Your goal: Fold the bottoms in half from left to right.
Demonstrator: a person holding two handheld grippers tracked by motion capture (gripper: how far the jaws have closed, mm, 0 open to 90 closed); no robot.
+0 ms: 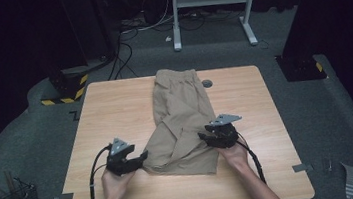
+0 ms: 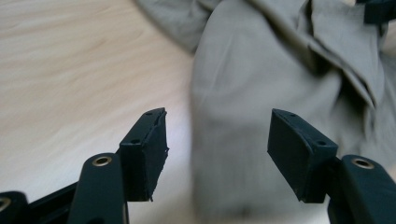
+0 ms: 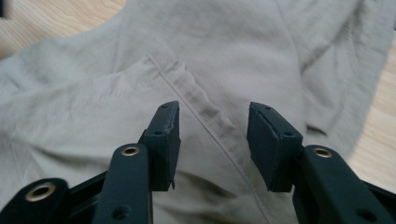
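Dark room, wood table [image 1: 105, 107]. Shorts [image 1: 181, 109] half folded. Left gripper [image 1: 141, 159] and right gripper [image 1: 205, 136]: jaws apart, empty. Regrip the hem corners evenly, then fold square.

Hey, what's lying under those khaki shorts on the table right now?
The khaki shorts lie straight on the wooden table, whose bare top shows all around them. Their lower part is folded over itself, so anything beneath the cloth is covered. A small grey disc sits beside the waistband.
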